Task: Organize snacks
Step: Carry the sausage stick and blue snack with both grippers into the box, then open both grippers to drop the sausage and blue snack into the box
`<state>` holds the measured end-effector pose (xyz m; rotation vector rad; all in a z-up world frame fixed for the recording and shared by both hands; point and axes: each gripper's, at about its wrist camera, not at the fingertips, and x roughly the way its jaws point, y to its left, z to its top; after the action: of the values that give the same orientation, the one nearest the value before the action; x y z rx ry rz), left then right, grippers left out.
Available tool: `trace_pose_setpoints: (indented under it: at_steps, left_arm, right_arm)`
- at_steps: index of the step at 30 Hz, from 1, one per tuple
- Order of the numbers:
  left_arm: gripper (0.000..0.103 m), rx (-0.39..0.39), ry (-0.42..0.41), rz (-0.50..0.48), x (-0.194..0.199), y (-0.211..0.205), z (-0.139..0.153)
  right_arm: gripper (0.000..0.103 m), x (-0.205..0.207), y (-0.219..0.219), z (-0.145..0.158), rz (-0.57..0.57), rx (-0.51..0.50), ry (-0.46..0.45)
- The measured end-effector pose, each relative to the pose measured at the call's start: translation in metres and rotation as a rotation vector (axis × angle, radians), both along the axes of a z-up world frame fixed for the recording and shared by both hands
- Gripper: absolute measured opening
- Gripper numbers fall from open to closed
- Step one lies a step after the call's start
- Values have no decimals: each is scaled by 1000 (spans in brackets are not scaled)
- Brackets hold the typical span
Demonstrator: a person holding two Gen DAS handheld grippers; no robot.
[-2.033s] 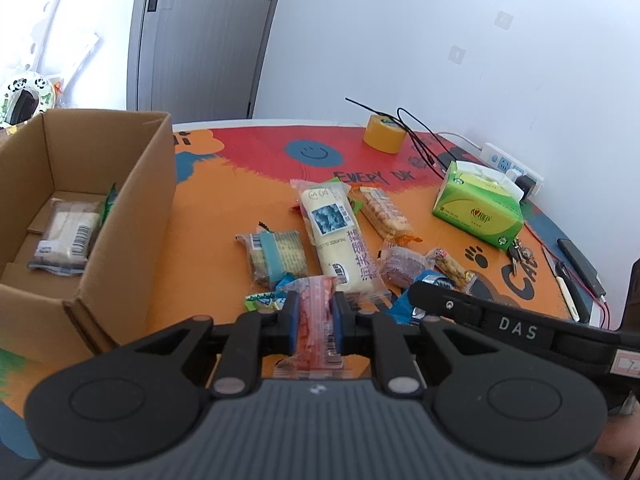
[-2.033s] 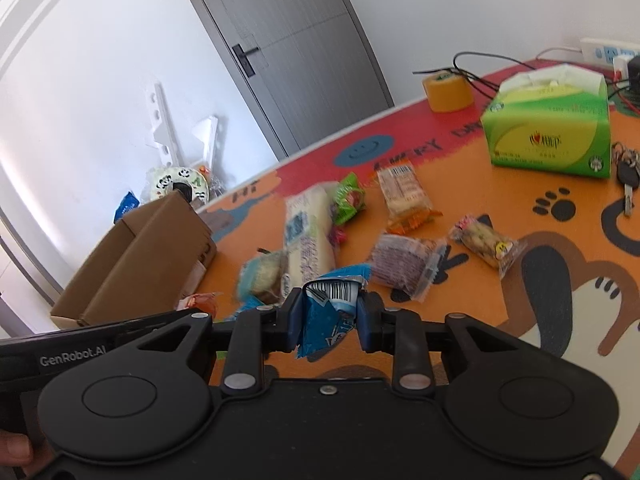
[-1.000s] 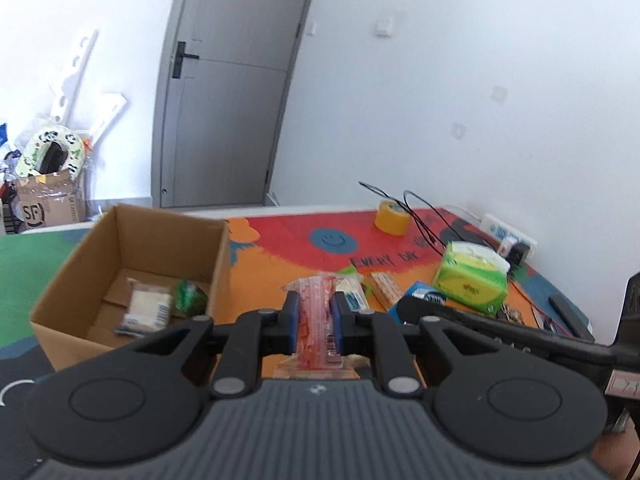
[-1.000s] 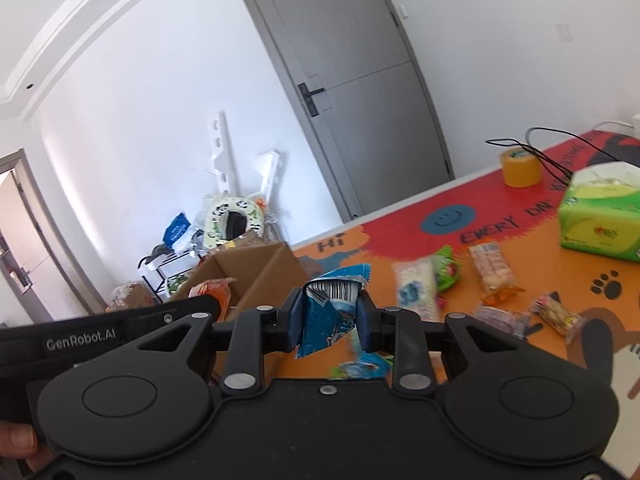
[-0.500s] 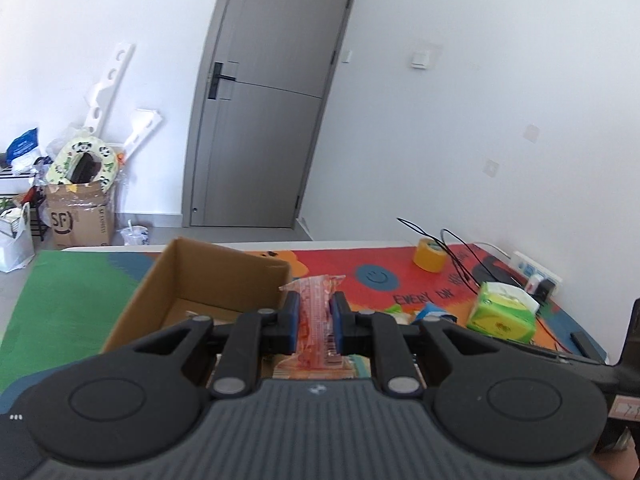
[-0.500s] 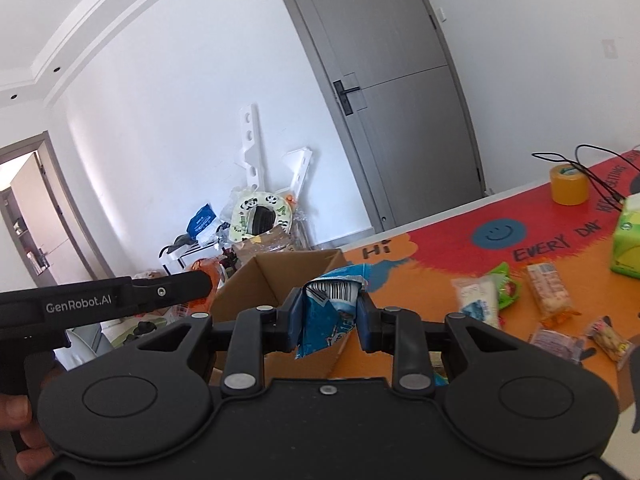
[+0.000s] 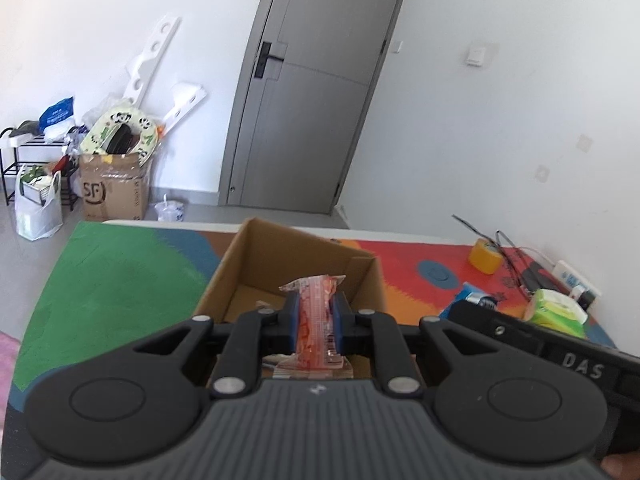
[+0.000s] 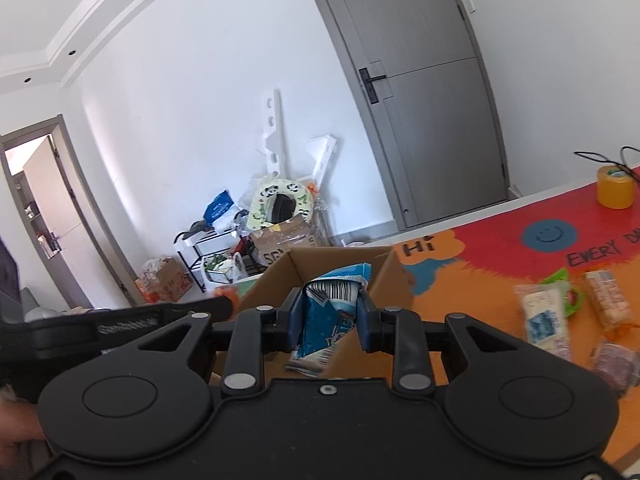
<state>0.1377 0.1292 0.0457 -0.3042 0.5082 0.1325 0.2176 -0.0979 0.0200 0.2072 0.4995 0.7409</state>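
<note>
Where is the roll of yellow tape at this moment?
The yellow tape roll stands on the red far part of the table mat, right of the cardboard box, beside black cables.

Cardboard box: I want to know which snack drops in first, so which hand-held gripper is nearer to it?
Left. The left hand-held gripper holds its red packet over the cardboard box; the right hand-held gripper sits beside the box's outer wall.
</note>
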Motion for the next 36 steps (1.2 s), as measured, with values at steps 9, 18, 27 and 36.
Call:
trace_pose_setpoints:
  at_steps: [9, 18, 27, 36]
  left_arm:
    - [16, -26, 31, 19, 12, 15, -15]
    - [24, -28, 20, 44, 2, 20, -8]
    - [68, -20, -1, 84, -16, 30, -1]
    - [92, -10, -17, 99, -21, 20, 9]
  right_arm:
    - [29, 6, 26, -4, 42, -19, 14]
    - [29, 10, 42, -11, 48, -35, 43]
    - [67, 2, 46, -7, 36, -63, -6]
    - [103, -13, 22, -5, -56, -98, -49]
